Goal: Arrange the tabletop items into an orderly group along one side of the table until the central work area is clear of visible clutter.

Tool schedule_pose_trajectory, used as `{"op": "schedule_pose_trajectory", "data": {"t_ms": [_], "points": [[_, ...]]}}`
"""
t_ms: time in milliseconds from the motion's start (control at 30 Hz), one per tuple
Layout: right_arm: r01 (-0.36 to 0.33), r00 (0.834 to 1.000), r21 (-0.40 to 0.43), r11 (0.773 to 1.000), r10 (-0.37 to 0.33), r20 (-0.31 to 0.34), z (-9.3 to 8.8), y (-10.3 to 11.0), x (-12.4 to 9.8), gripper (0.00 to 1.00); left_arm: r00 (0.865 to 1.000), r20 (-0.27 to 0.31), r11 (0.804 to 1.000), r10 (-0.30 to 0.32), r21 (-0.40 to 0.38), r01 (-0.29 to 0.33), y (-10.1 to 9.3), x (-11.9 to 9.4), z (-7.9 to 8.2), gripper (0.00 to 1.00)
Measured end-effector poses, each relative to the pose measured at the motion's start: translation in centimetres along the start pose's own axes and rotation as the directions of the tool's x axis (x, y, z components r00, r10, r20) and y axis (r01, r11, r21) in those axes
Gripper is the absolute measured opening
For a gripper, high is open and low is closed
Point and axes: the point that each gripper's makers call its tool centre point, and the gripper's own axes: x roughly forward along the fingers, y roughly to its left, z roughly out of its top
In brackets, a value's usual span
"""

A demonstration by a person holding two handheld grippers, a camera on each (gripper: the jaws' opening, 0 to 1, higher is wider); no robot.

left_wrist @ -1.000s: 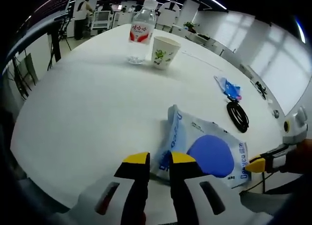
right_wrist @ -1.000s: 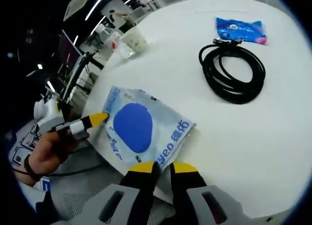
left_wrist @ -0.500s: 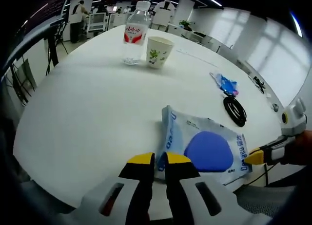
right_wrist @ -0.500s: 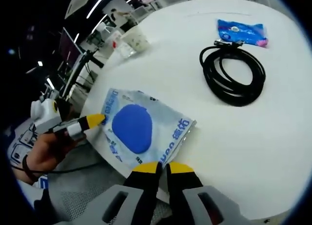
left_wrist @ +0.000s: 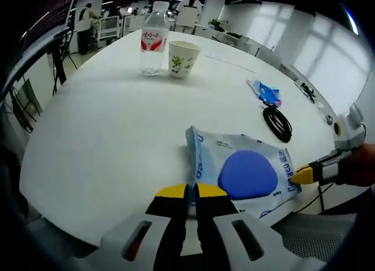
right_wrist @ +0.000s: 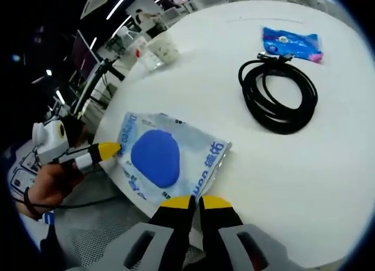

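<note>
Left gripper view, from left across. Water bottle (left_wrist: 152, 36), red label, stands upright toward the far edge of the white round table (left_wrist: 105, 112); paper cup (left_wrist: 181, 58) just beside it on the right, whether touching I cannot tell. Left gripper (left_wrist: 191, 192) at the near edge, yellow tips pressed together on the near edge of the wipes pack (left_wrist: 240, 174), a white flat pack with a blue oval lid, lying at the near edge of the table. Further right, coiled black cable (left_wrist: 276, 122), and past it a small blue packet (left_wrist: 265, 92), close to the coil. At the pack's right corner, the right gripper (left_wrist: 304, 175) comes in from the right, its tip at the pack's edge.

Right gripper view, from left across. A hand (right_wrist: 47, 186) holds the left gripper (right_wrist: 105, 151), its yellow tip touching the pack's left end. Wipes pack (right_wrist: 167, 162) overhangs the table (right_wrist: 304, 189) edge slightly. Right gripper (right_wrist: 192, 202) jaws closed, pinching the pack's near edge. Cable (right_wrist: 278, 95) well apart to the right, blue packet (right_wrist: 291, 43) just beyond it. Cup (right_wrist: 162, 48) and bottle (right_wrist: 140, 54) small at the far edge.
</note>
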Motion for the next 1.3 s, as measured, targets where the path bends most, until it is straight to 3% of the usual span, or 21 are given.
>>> {"op": "schedule_pose_trajectory", "data": {"t_ms": [367,667,900,1200,1300], "points": [[0.022,1.0,-0.053,0.998,-0.022,0.001,1.8,-0.6,0.7,0.01,1.0,0.006,1.0,-0.001,0.012,0.001,-0.2,-0.3,0.3,0.0],[0.01,1.0,-0.088,0.996,-0.012,-0.019,2.0,-0.7,1.0,0.02,1.0,0.004,1.0,-0.013,0.015,0.013,-0.4,-0.2,0.2,0.0],[0.022,1.0,-0.131,0.991,-0.023,-0.01,3.2,-0.8,1.0,0.03,1.0,-0.012,1.0,-0.023,0.018,0.023,-0.7,0.0,-0.3,0.05],[-0.003,0.999,-0.118,0.993,-0.003,-0.053,1.3,-0.9,2.2,0.09,0.999,-0.018,0.999,-0.031,0.018,0.032,-0.8,0.1,-0.3,0.06],[-0.005,0.999,-0.112,0.994,0.001,-0.035,1.5,-0.3,1.8,0.08,0.999,-0.02,0.999,-0.031,0.025,0.032,-0.9,0.1,-0.3,0.06]]}}
